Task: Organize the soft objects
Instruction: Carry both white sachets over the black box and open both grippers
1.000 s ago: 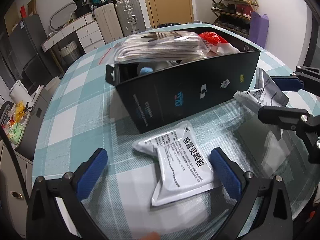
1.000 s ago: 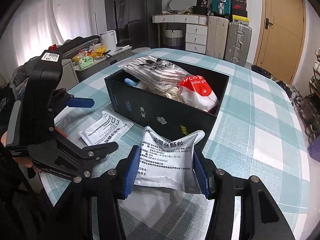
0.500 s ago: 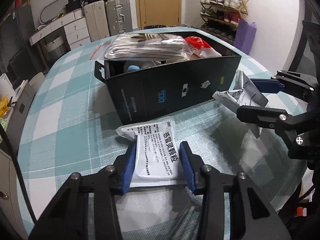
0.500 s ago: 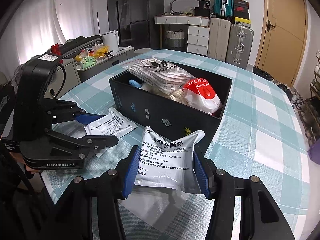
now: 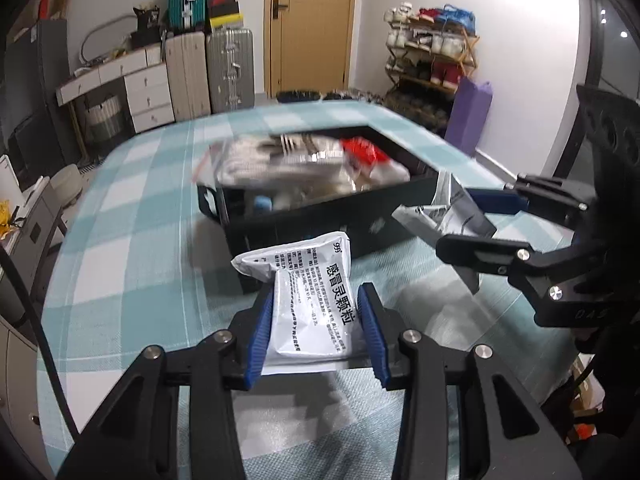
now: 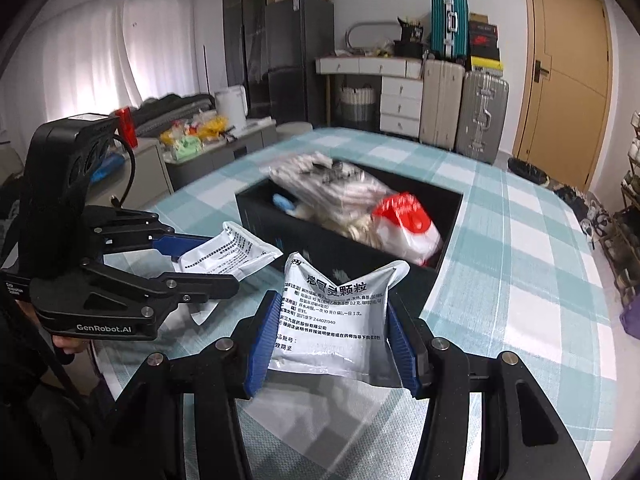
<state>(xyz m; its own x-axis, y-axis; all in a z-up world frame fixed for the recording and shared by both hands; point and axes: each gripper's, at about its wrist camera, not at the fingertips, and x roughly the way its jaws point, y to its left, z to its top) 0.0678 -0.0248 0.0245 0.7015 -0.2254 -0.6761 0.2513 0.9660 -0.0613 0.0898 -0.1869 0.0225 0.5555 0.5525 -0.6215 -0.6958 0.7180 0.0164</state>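
My left gripper (image 5: 316, 332) is shut on a white medicine sachet (image 5: 310, 300) and holds it above the checked tablecloth, in front of the black box (image 5: 304, 232). My right gripper (image 6: 334, 340) is shut on a second white sachet (image 6: 340, 320), also lifted, near the box's front wall (image 6: 320, 256). The box holds a bag of white socks (image 6: 332, 190), a red and white pack (image 6: 404, 220) and a blue item (image 6: 282, 202). Each gripper shows in the other's view: the right gripper (image 5: 486, 220) with its sachet (image 5: 444, 208), the left gripper (image 6: 200, 258) with its sachet (image 6: 228, 254).
The round table (image 6: 520, 240) has a teal checked cloth. Around it stand suitcases (image 6: 460, 100), white drawers (image 6: 400, 100), a wooden door (image 6: 560, 60), a shoe rack (image 5: 432, 52) and a purple bag (image 5: 468, 116).
My left gripper shut on the sachet that lay on the table and lifted it. Both grippers have risen with their sachets and the box looks lower and blurred.
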